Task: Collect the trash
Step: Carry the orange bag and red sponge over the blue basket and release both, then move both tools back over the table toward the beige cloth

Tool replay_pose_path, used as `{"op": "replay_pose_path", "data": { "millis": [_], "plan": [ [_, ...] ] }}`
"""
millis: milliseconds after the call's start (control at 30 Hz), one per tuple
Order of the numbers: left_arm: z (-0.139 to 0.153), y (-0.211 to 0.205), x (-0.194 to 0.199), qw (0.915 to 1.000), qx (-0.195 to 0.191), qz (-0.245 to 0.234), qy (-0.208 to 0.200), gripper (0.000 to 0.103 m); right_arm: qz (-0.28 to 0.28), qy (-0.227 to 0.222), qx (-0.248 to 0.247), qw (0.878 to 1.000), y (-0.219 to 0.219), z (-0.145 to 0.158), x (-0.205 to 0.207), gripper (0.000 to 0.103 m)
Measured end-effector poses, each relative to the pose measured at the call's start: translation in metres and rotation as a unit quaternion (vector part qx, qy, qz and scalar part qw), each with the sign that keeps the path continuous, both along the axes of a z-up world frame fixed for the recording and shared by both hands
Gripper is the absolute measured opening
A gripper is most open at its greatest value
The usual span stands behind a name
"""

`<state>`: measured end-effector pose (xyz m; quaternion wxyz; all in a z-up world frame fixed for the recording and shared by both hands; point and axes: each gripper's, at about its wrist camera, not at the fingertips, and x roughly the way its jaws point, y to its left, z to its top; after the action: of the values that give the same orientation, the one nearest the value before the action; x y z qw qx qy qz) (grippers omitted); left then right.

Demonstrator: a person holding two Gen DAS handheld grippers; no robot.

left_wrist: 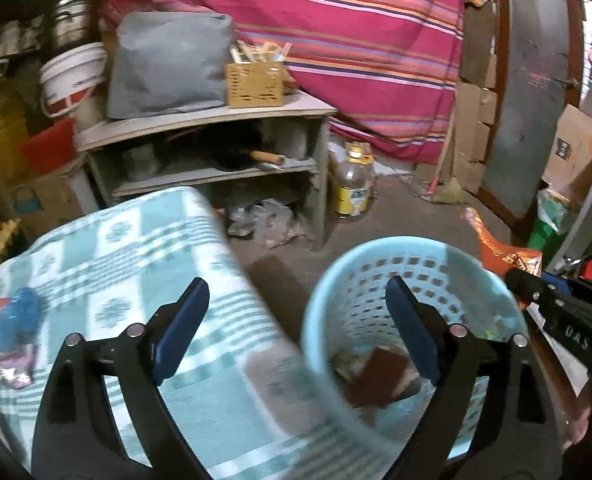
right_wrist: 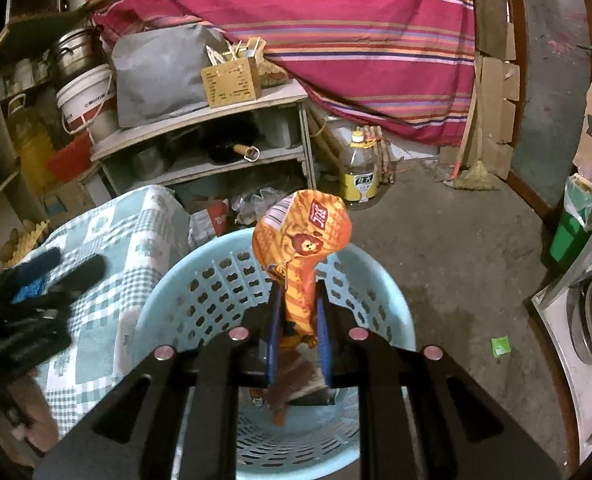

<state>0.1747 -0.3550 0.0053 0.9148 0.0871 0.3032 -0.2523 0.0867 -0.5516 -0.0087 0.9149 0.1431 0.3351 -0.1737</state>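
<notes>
1. The right gripper (right_wrist: 298, 316) is hanging directly above the light-blue basket (right_wrist: 392, 312), pointing forward and down over its open mouth, and its two blue fingers (right_wrist: 323, 332) are squeezing the lower part of an orange snack bag (right_wrist: 302, 248).
2. The left gripper (left_wrist: 296, 320) is hovering with its fingers (left_wrist: 184, 328) spread wide and gripping nothing; one finger is sitting over the checked tablecloth (left_wrist: 136, 248) beside the basket (left_wrist: 336, 280), the other over the basket's interior.
3. In the left wrist view the right gripper (left_wrist: 544, 292) is showing just beyond the basket's far-right rim, with the bag (left_wrist: 496, 248) sticking out past it.
4. The bag is standing upright between the fingers, pinched narrow where they are clamping it and puffing out wide above; it is showing orange stripes, a cartoon lion face and a white barcode panel near the top.
5. The basket is standing on the floor, touching the hanging edge of the tablecloth; its wall is perforated with rows of holes.
6. Inside the basket, brownish scraps (left_wrist: 376, 376) are lying on the bottom; they are too blurred to tell what they are.
7. A small green scrap (right_wrist: 500, 346) is lying on the bare floor to the right of the basket, well apart from it.
</notes>
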Motion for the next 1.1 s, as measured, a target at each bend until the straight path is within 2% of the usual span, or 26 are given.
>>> {"op": "replay_pose_path", "data": {
  "millis": [233, 267, 333, 367, 467, 533, 667, 867, 1100],
  "plan": [
    [0.008, 0.078, -0.003, 0.9985, 0.017, 0.052, -0.01, 0.095, 0.005, 0.023, -0.002, 1.0, 0.012, -0.013, 0.016, 0.022],
    [0.009, 0.091, -0.003, 0.9981, 0.019, 0.058, -0.01, 0.096, 0.003, 0.03, -0.002, 1.0, 0.013, -0.015, 0.018, 0.026],
    [0.01, 0.122, -0.005, 0.9962, 0.029, 0.08, -0.018, 0.097, -0.003, 0.039, 0.001, 0.999, 0.013, -0.019, 0.021, 0.057],
    [0.01, 0.133, -0.006, 0.9954, 0.032, 0.088, -0.02, 0.097, -0.008, 0.04, 0.0, 0.999, 0.014, -0.021, 0.021, 0.062],
    [0.009, 0.176, -0.005, 0.9922, 0.036, 0.118, -0.019, 0.097, -0.016, 0.051, -0.004, 0.999, 0.018, -0.022, 0.022, 0.065],
    [0.009, 0.205, -0.004, 0.9893, 0.036, 0.14, -0.016, 0.097, -0.025, 0.047, -0.014, 0.998, 0.025, -0.018, 0.022, 0.078],
    [0.005, 0.257, -0.002, 0.9829, 0.035, 0.18, -0.015, 0.097, -0.018, 0.034, -0.029, 0.999, 0.047, -0.009, 0.022, 0.083],
    [-0.013, 0.317, -0.002, 0.9751, 0.04, 0.218, 0.0, 0.097, 0.024, 0.009, -0.044, 0.999, 0.104, 0.001, 0.033, 0.086],
    [-0.036, 0.362, -0.005, 0.9701, 0.04, 0.238, 0.028, 0.097, 0.082, -0.004, -0.039, 0.996, 0.172, 0.001, 0.05, 0.092]
  ]
}}
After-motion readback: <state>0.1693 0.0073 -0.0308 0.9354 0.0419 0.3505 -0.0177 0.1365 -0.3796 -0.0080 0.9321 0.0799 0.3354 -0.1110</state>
